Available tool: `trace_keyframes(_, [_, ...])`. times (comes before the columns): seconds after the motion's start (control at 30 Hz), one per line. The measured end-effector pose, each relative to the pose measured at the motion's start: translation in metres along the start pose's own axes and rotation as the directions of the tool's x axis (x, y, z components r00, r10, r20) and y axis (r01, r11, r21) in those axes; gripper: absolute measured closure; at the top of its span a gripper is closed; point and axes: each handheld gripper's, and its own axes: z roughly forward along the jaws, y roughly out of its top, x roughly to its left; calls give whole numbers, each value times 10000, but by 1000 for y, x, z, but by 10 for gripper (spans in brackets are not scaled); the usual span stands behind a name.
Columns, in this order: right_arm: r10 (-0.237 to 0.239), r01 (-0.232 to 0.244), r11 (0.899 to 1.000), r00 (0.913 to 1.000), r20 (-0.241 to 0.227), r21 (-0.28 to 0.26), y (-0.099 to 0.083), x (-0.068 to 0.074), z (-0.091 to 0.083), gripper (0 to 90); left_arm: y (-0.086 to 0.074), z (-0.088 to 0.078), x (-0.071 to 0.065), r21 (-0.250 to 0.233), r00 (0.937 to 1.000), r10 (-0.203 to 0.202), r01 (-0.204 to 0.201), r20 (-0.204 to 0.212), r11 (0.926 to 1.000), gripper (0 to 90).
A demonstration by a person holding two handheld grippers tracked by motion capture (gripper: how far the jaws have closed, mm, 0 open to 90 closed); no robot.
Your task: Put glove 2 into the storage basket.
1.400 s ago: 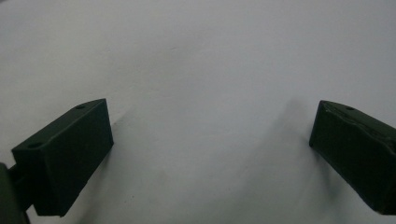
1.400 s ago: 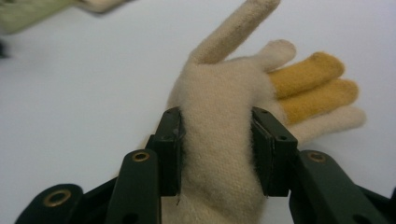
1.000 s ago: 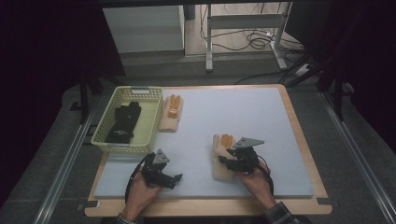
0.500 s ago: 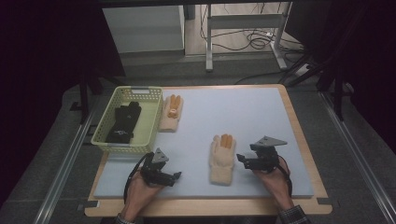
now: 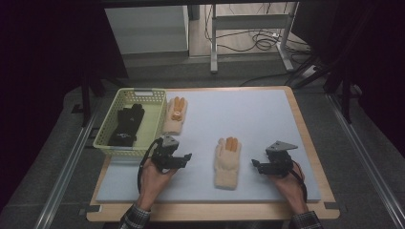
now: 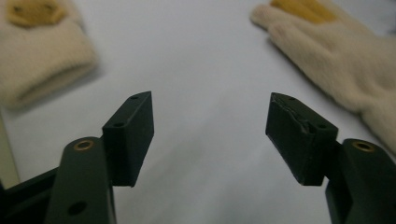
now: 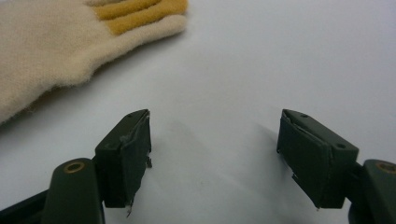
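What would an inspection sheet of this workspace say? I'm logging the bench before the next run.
Surface: pale blue mat on a wooden board, flat.
Job's things: cream glove flat mid-mat; second cream glove beside the basket; black glove inside it.
Clutter: nothing seen.
Grippers: left claw has just been closing, nothing between; right claw open, nothing between; both beside the middle glove.
Cables: loose on the floor behind.
Surroundings: dark; metal frame legs behind.

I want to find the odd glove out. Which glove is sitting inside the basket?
The black glove lies inside the pale green basket. The two cream gloves with orange fingertips lie on the blue mat instead: one beside the basket, one between the grippers.
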Motion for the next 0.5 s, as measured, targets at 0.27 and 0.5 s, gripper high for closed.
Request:
trace_keyframes(0.27, [28,-28,10000,10000,-27,-8,0,0,0,254,38,20,8,-40,9961,-148,145,-866,9999,451])
trace_keyframes(0.5, [15,-15,10000,10000,-41,-6,0,0,0,253,58,45,22,690,9801,-315,459,-1962,9966,492])
